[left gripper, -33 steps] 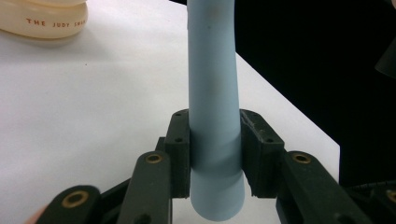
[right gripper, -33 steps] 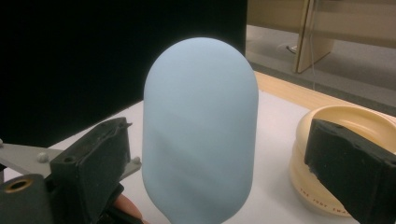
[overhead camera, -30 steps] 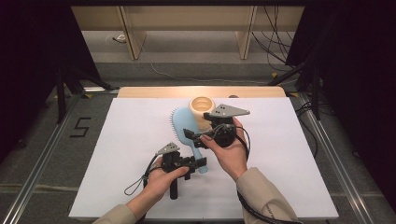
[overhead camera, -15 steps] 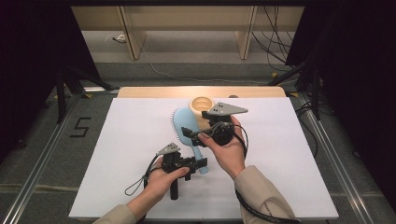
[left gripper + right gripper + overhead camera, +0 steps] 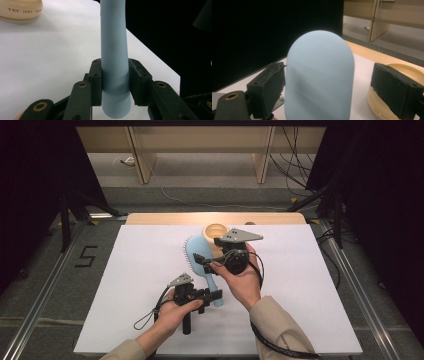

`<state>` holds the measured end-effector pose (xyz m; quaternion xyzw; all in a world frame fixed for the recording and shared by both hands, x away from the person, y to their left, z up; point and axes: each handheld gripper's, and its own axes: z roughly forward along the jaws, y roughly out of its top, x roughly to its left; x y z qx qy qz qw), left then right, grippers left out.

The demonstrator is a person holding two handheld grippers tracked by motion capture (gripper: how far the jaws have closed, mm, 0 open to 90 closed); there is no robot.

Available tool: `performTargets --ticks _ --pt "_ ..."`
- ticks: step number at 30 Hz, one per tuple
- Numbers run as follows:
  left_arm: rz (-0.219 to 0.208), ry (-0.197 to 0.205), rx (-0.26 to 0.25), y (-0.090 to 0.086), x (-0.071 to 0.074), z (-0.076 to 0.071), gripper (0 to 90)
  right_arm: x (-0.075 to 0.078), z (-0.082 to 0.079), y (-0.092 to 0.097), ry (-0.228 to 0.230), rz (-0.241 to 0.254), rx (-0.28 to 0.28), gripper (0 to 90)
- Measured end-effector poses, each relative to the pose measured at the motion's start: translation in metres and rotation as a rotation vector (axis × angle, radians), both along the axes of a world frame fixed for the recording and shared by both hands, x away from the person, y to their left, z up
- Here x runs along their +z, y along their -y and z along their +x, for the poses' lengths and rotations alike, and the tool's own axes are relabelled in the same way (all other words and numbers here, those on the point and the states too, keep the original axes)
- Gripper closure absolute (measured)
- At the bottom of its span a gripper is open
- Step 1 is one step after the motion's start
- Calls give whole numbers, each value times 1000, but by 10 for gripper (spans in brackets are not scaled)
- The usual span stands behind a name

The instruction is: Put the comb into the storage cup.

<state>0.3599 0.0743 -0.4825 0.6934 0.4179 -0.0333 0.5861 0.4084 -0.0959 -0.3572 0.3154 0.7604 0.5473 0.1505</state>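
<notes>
Hairbrush: we see the light blue hairbrush [image 5: 200,262] near the middle of the high view, its oval head toward the top of the frame and its handle running down and right to the left gripper.
Left gripper: our left gripper [image 5: 212,296] sits just below centre in the high view; in the left gripper view its two black pads are clamped tight on the hairbrush handle [image 5: 114,62], one on each side near the handle's end.
Right gripper: our right gripper [image 5: 201,261] is at centre, over the brush head. In the right gripper view the smooth back of the head [image 5: 319,75] stands between the jaws. The jaws have just been closing; the left pad looks against the head's edge, while a gap shows at the right pad.
Bowl: a cream-coloured bowl [image 5: 216,231] rests just above the brush head, at the right edge of the right gripper view.
Surface: everything lies over a white sheet [image 5: 310,285] on the wooden table [image 5: 165,218].
</notes>
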Motion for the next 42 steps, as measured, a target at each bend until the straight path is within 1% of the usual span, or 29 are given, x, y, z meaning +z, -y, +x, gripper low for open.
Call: performTargets --ticks 3,10,17,22,25,27,32,34,42 --pt "-1 -2 -2 1 0 -1 658 0 1 -1 -4 0 1 124" --pt "2 2 -5 2 0 -1 658 0 2 -5 -17 -15 27 98" --pt "4 3 -8 2 0 -1 658 2 2 -8 3 -10 18 86" --pt "5 3 -8 2 0 -2 658 3 2 -10 7 -11 25 86" --pt "0 0 -10 3 0 -2 658 2 2 -12 5 -17 26 86" --pt "5 3 -11 3 0 -3 658 2 2 -12 3 -23 25 86" --pt "3 1 -18 5 0 -4 658 2 3 -13 3 -20 21 86" --pt "7 6 -20 5 0 -5 658 2 4 -13 2 -20 20 86" --pt "9 9 -25 8 1 -7 658 0 7 -14 -16 -21 16 86"
